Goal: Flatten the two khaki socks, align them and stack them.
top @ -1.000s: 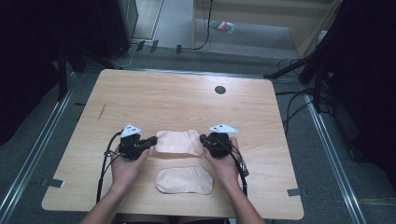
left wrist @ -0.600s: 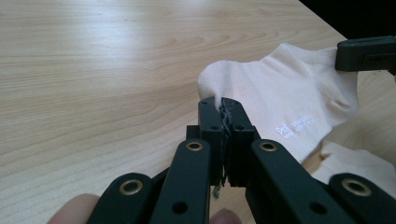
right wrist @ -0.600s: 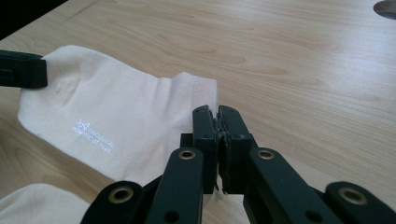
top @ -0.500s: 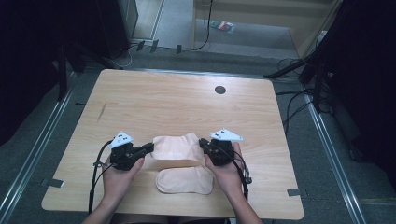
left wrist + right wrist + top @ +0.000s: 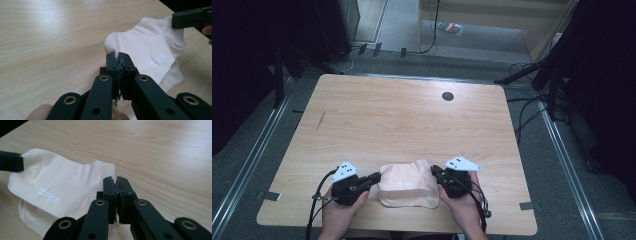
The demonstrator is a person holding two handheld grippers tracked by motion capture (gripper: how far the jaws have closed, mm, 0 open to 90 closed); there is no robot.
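Two grippers (image 5: 376, 176) (image 5: 435, 171) clamped on upper sock (image 5: 404, 179)

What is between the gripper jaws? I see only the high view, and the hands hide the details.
Observer: The left gripper is shut on one end of a cream ankle sock.
Operator: And the other one?
Observer: The right gripper is shut on the opposite end, at the ribbed cuff.
Operator: Is it one sock or two?
Observer: Two. In the right gripper view, a second sock lies under the held one, its edge showing below.
Operator: Any marking on it?
Observer: Yes, small white print, too small to read.
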